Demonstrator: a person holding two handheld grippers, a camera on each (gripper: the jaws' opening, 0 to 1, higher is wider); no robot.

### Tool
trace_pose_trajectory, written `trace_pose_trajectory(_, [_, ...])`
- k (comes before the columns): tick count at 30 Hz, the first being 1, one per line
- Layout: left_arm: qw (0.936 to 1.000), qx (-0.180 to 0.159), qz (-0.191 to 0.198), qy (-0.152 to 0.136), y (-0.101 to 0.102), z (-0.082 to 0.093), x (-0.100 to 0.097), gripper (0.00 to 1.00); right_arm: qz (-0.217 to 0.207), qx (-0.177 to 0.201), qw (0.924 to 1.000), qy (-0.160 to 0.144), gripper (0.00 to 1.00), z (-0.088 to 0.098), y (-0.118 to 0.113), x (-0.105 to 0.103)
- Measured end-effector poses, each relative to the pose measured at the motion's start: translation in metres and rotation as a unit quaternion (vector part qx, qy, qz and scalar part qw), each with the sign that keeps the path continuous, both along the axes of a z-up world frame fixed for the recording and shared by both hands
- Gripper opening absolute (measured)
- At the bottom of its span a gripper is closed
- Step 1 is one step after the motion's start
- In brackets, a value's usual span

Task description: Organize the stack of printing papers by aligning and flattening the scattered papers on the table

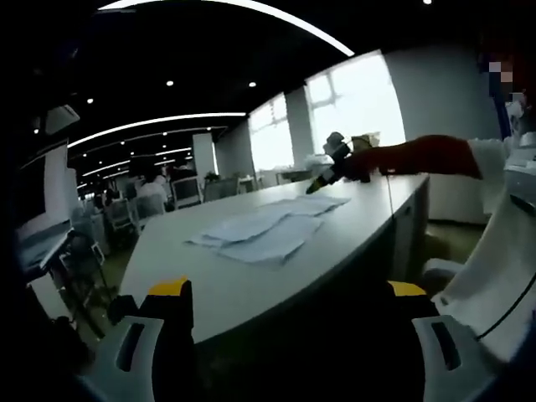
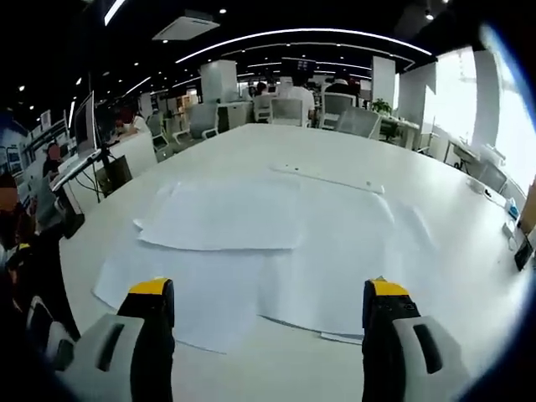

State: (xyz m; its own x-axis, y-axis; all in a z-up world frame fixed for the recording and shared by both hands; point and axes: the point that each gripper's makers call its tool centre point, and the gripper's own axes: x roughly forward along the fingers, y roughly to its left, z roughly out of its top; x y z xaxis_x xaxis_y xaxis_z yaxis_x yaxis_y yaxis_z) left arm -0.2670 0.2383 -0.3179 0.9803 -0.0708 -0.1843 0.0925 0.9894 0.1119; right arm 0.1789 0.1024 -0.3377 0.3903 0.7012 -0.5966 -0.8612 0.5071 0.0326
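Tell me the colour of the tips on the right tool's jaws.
Yellow tips on the right tool, clearest in the right gripper view.

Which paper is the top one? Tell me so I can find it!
Look at the big white table. Scattered papers cover its near part, ahead of the right gripper. The top sheet lies left of middle, fully showing, overlapping the sheets beneath it.

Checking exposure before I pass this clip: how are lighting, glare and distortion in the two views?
Left gripper view: dim foreground, the windows blown out, the papers low in contrast on the table, the right gripper dark against the glare. Right gripper view: evenly lit, papers nearly merging with the white table; fisheye bends the ceiling lights.
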Motion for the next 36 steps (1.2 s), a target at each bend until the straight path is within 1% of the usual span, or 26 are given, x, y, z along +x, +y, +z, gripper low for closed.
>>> trace_pose_trajectory(2, [1.0, -0.004, 0.0, 0.003, 0.002, -0.002, 0.003, 0.96, 0.002, -0.002, 1.0, -0.001, 0.88, 0.002, 0.002, 0.001])
trace_pose_trajectory(6, [1.0, 0.0, 0.005, 0.007, 0.009, -0.004, 0.009, 0.96, 0.002, -0.003, 1.0, -0.006, 0.88, 0.005, 0.007, 0.001])
trace_pose_trajectory(10, [0.9999, 0.0, 0.008, 0.007, 0.014, -0.004, 0.017, 0.96, 0.004, -0.01, 0.9999, -0.008, 0.88, 0.004, 0.009, -0.001])
trace_pose_trajectory(15, [0.9999, 0.001, 0.007, 0.009, 0.016, -0.003, 0.029, 0.96, 0.006, -0.011, 0.9999, -0.005, 0.88, 0.003, 0.01, 0.001])
trace_pose_trajectory(20, [0.9999, -0.005, 0.005, 0.009, 0.02, -0.004, 0.038, 0.96, 0.007, -0.014, 0.9999, -0.005, 0.88, 0.004, 0.008, 0.005])
trace_pose_trajectory(26, [0.9999, -0.007, 0.003, 0.013, 0.019, -0.006, 0.041, 0.95, 0.005, -0.016, 0.9998, -0.005, 0.88, 0.004, 0.004, 0.006])
trace_pose_trajectory(29, [0.9998, -0.01, 0.007, 0.013, 0.021, -0.004, 0.041, 0.95, 0.003, -0.009, 0.9999, -0.004, 0.88, 0.008, 0.002, 0.005])
trace_pose_trajectory(30, [0.9998, -0.011, 0.008, 0.013, 0.022, -0.004, 0.041, 0.95, 0.003, -0.008, 1.0, -0.003, 0.88, 0.01, 0.0, 0.0])
trace_pose_trajectory(31, [0.9998, -0.011, 0.009, 0.013, 0.022, -0.003, 0.041, 0.95, 0.003, -0.007, 1.0, -0.005, 0.88, 0.011, 0.0, 0.001])
trace_pose_trajectory(36, [0.9998, -0.007, 0.014, 0.011, 0.025, 0.002, 0.044, 0.95, 0.006, -0.002, 1.0, -0.007, 0.88, 0.016, -0.002, -0.002])
